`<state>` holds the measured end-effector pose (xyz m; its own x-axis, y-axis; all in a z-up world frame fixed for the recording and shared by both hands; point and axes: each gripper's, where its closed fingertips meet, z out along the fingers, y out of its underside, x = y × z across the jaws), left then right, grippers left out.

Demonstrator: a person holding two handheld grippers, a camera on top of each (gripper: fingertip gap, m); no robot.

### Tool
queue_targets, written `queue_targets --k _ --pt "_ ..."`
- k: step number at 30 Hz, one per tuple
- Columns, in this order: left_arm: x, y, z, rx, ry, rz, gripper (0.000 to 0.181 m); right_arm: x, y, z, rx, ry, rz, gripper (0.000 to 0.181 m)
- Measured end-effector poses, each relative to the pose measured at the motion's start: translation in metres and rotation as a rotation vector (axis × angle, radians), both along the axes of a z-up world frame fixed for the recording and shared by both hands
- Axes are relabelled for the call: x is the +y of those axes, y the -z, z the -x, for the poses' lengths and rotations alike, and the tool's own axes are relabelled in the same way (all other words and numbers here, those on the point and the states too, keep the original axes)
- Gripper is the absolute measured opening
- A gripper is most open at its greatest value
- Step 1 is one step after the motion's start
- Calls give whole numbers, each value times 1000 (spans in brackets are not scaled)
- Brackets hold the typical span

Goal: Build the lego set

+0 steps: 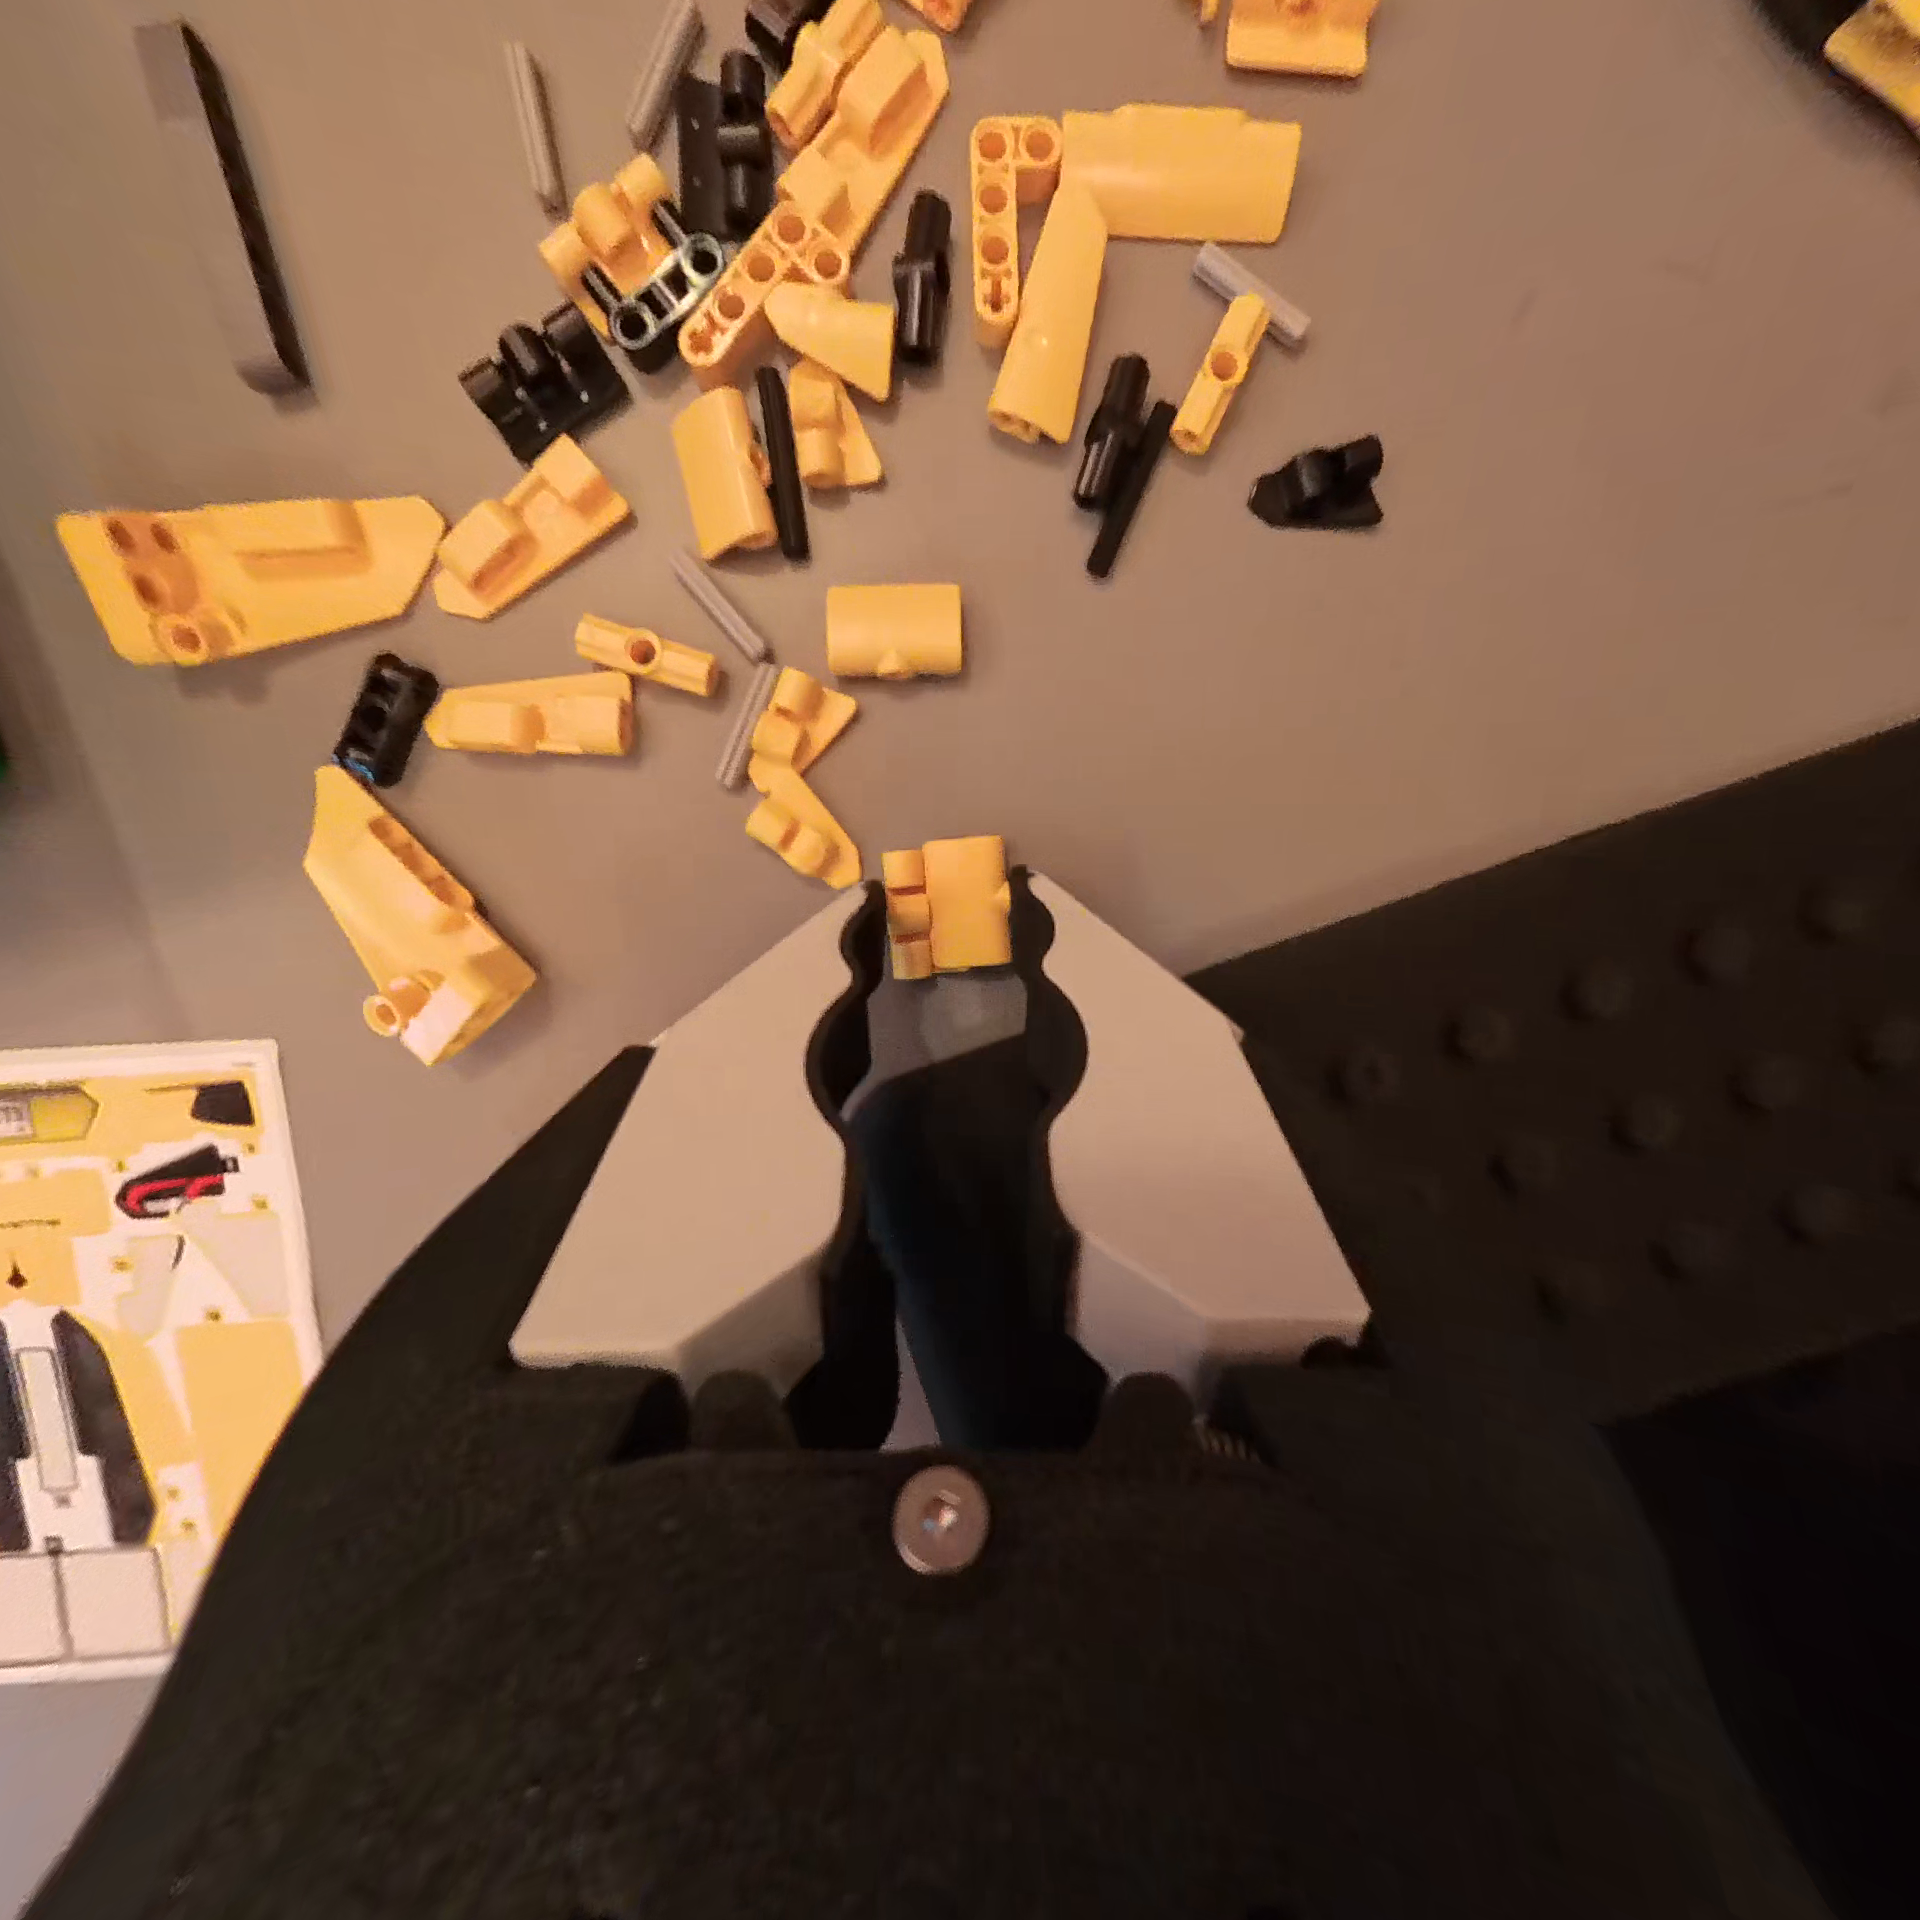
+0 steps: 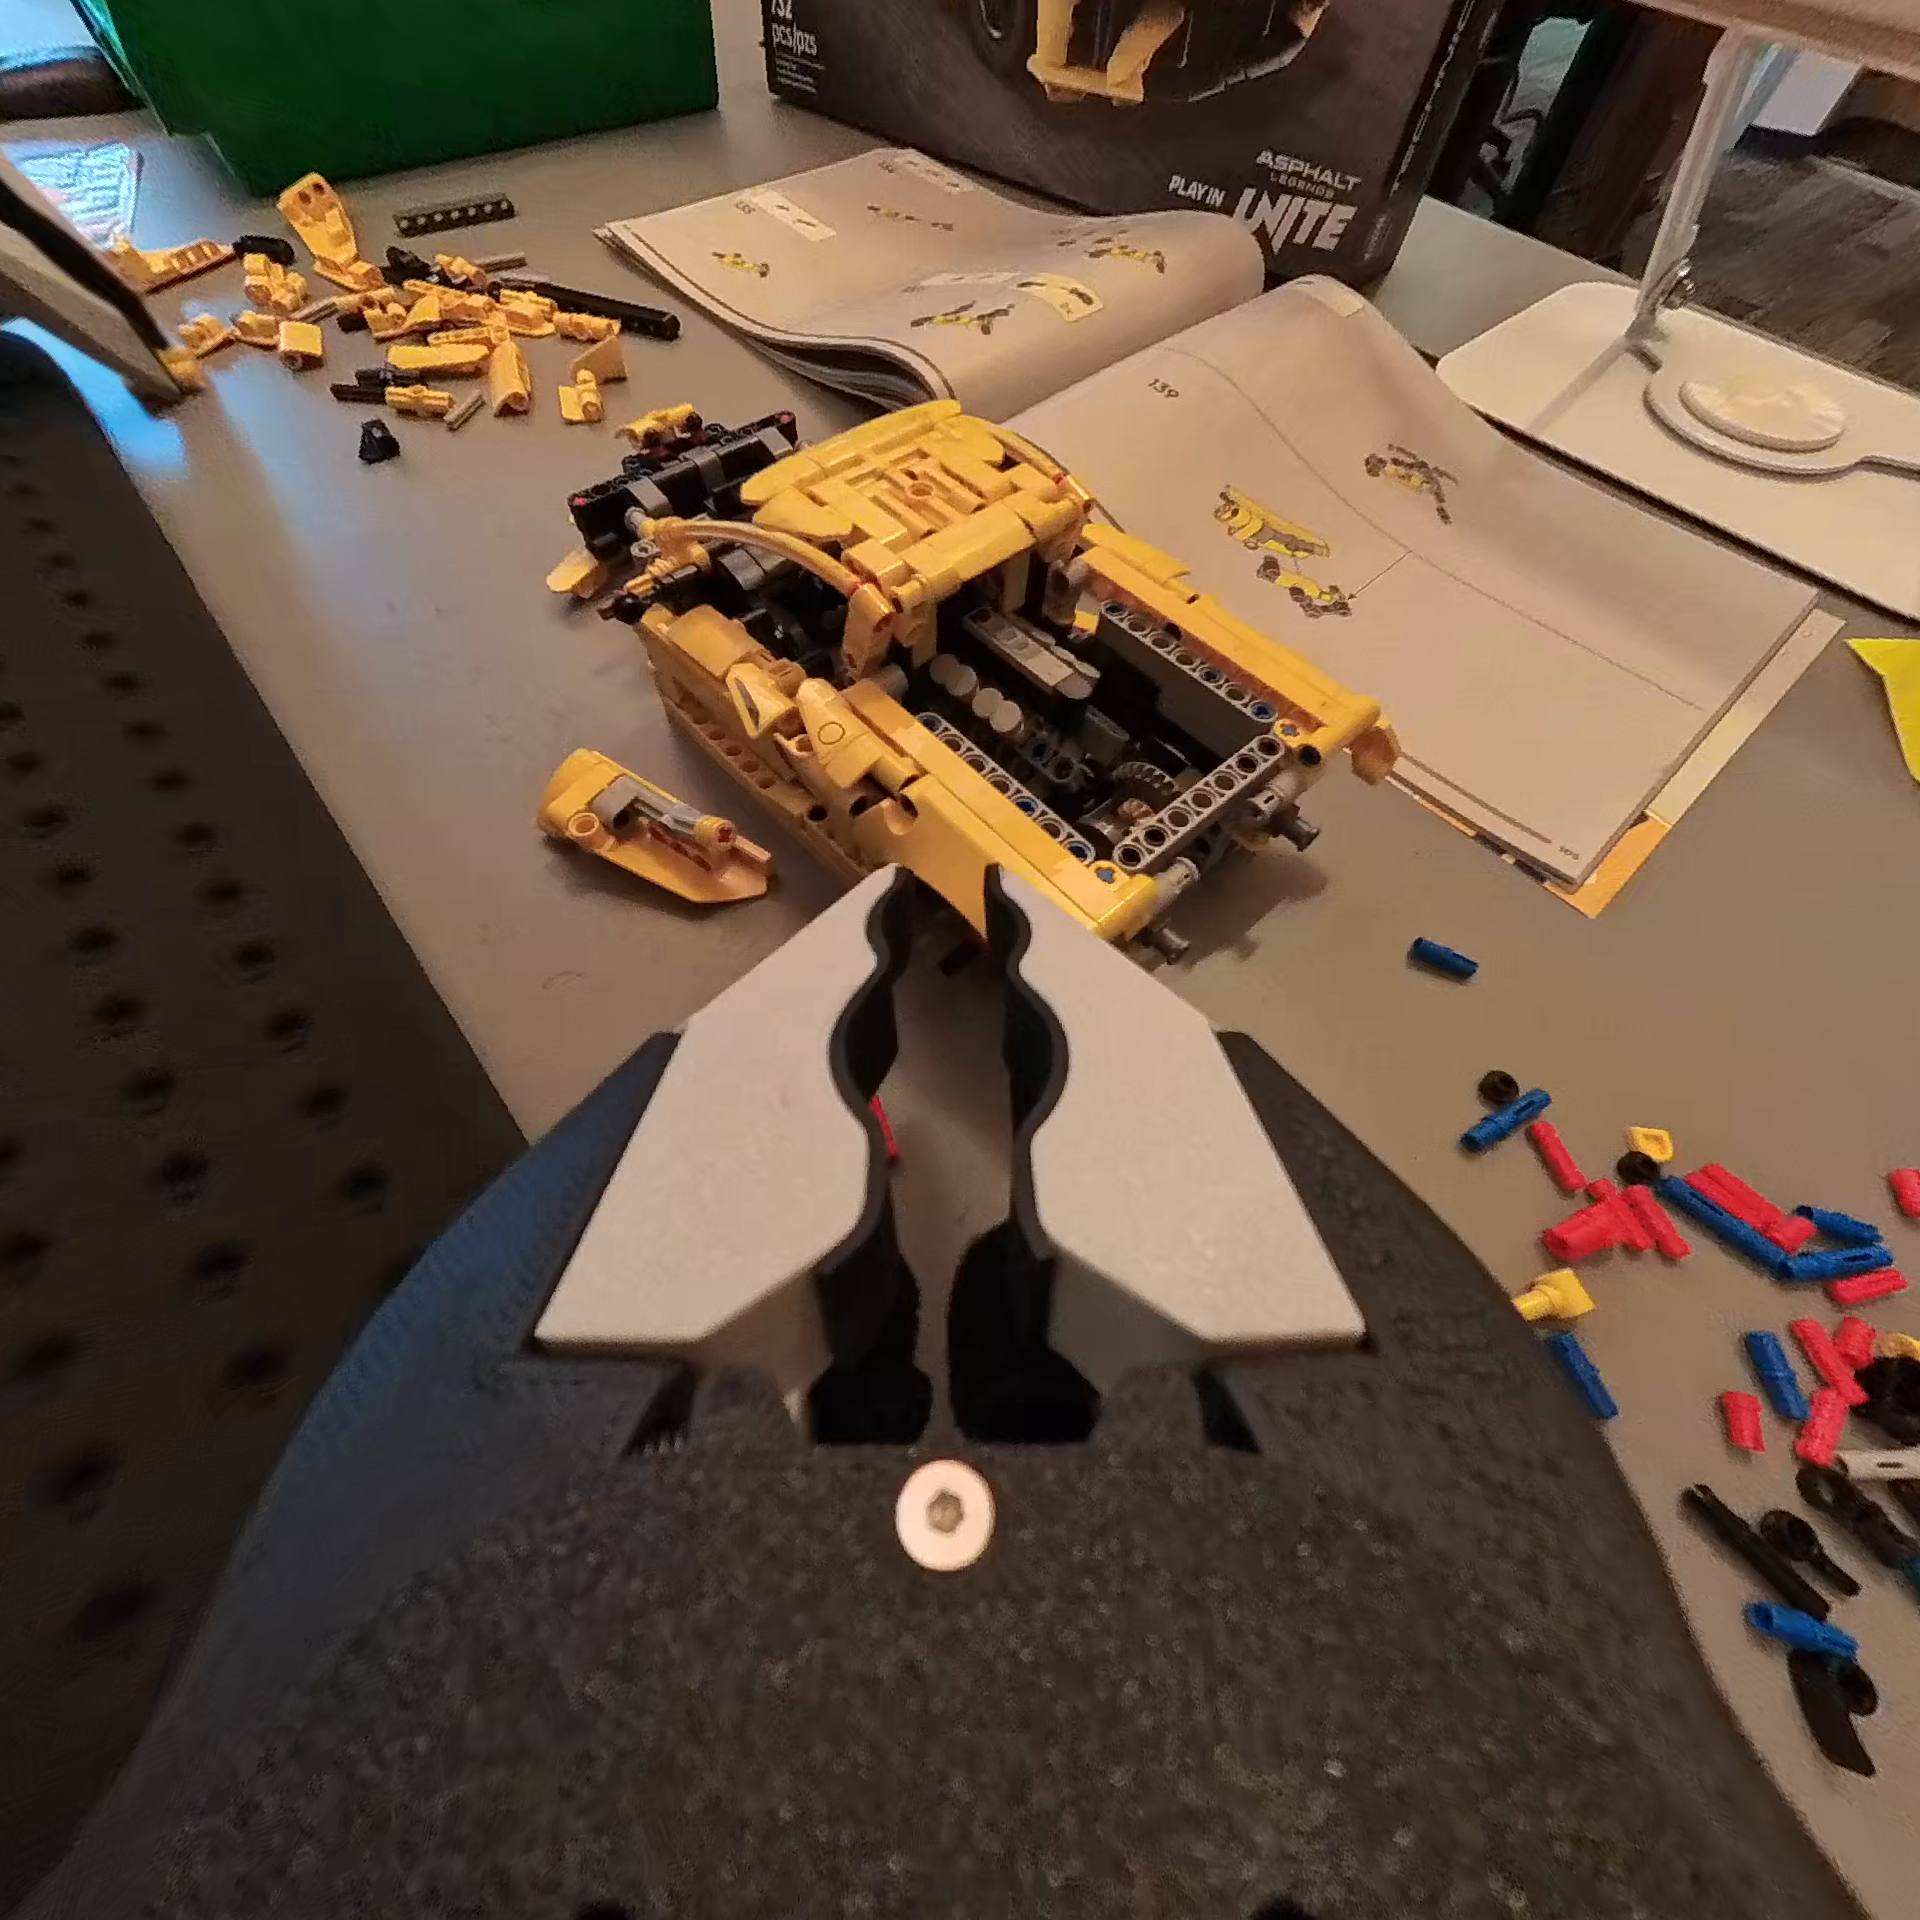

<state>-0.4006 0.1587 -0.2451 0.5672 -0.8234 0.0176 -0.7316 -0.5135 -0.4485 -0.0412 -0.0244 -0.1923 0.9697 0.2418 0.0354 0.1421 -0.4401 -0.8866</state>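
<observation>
The left gripper (image 1: 951,909) pinches a small yellow piece (image 1: 948,907) between its two fingertips, above the grey table (image 1: 1455,644). At 12 o'clock from it lies a loose heap of yellow, black and grey pieces (image 1: 790,312), spread over the table. One short yellow curved piece (image 1: 894,631) lies alone, just beyond the fingertips. At 8 o'clock, near the edge of the left wrist view, there is a sticker sheet (image 1: 135,1340) with yellow and black shapes.

The right gripper (image 2: 943,904) has its fingers close together at the tips, on the near yellow edge of the half-built car (image 2: 956,644). It seems to grip this edge, but the contact itself is partly hidden, so I cannot tell for sure. The car stands in the middle of the table, with its open frame toward the gripper. A small yellow sub-assembly (image 2: 649,826) lies just beside the car at 9 o'clock. The open instruction booklet (image 2: 1299,488) lies behind the car at 1 o'clock, and the set's box (image 2: 1143,94) stands at 12 o'clock. Red, blue and black pins (image 2: 1745,1299) lie scattered at 4 o'clock.
</observation>
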Motion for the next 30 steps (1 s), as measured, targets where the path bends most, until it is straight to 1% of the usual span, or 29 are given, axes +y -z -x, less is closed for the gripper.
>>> queue_targets --k 6,8,11,14,20,22,30 --pt "31 -1 -19 -18 33 -41 24 -1 0 0 -19 1 -6 11" --pt "35 -4 -17 -3 45 -76 33 -1 -1 -1 -30 6 -16 11" --pt "25 -9 -9 -12 55 -92 34 -2 -3 -2 -43 16 -27 10" --pt "16 -8 -4 -28 58 -107 33 -1 0 0 -42 3 -9 10" --pt "15 -7 -20 -64 82 -112 33 -1 3 2 -51 -10 4 10" --pt "16 -3 -21 -36 93 -114 33 -1 2 1 -63 1 -1 9" --pt "5 -2 -30 -49 134 -83 32 -1 6 1 -86 -2 14 9"
